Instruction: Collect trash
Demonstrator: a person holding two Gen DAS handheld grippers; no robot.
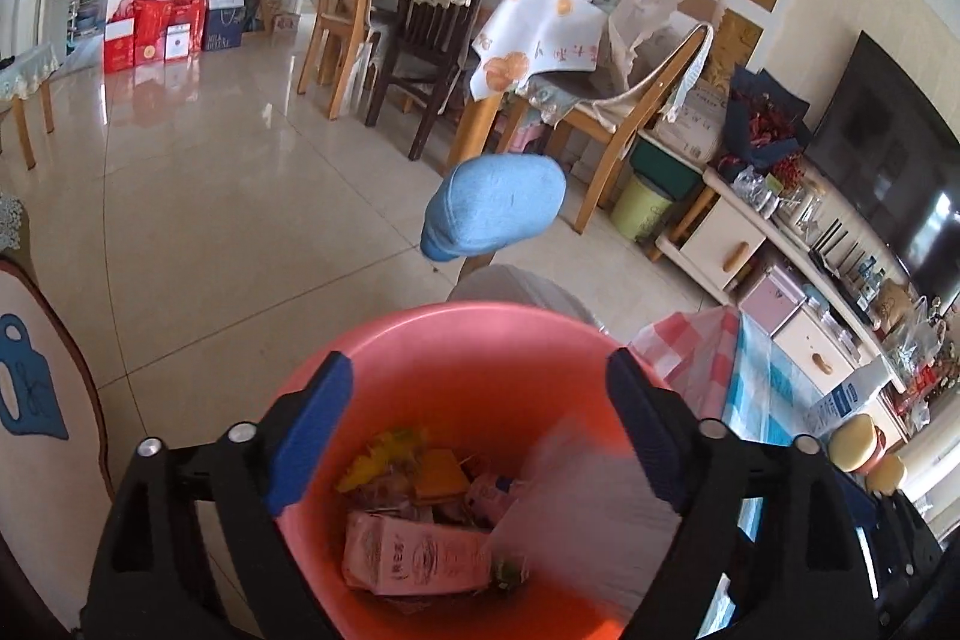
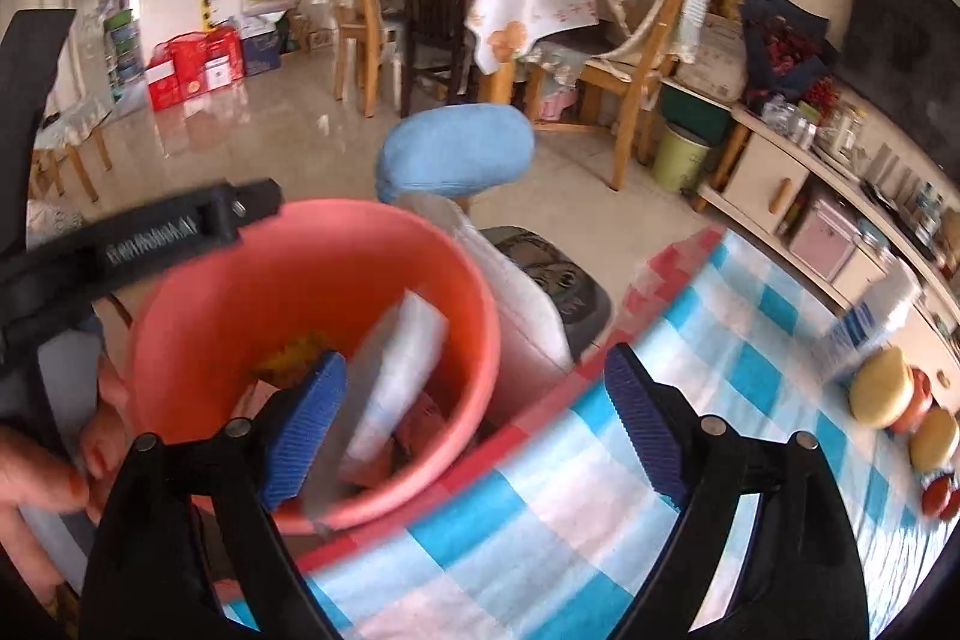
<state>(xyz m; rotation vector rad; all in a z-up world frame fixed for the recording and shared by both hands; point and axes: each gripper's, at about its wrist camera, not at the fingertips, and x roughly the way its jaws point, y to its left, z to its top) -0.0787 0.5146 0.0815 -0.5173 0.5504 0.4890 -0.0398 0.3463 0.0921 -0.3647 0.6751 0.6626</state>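
A salmon-pink trash bucket (image 1: 456,340) sits right below my left gripper (image 1: 480,436), which is open and empty above its mouth. Inside lie a pink carton (image 1: 414,559), yellow wrappers (image 1: 390,451) and a white blurred sheet (image 1: 576,508) that looks to be dropping in. In the right wrist view the bucket (image 2: 180,316) stands at the edge of the checked table (image 2: 690,400), with the white sheet (image 2: 402,376) inside it. My right gripper (image 2: 474,430) is open and empty, over the bucket's right rim and the table edge. The left gripper's body (image 2: 150,232) crosses the bucket's far left.
A blue padded chair back (image 1: 498,205) stands just behind the bucket. Jars with yellow lids (image 2: 882,388) and a blue-white box (image 2: 864,322) sit on the table at right. Dining chairs, a covered table and a TV cabinet lie beyond. A hand (image 2: 36,472) shows at left.
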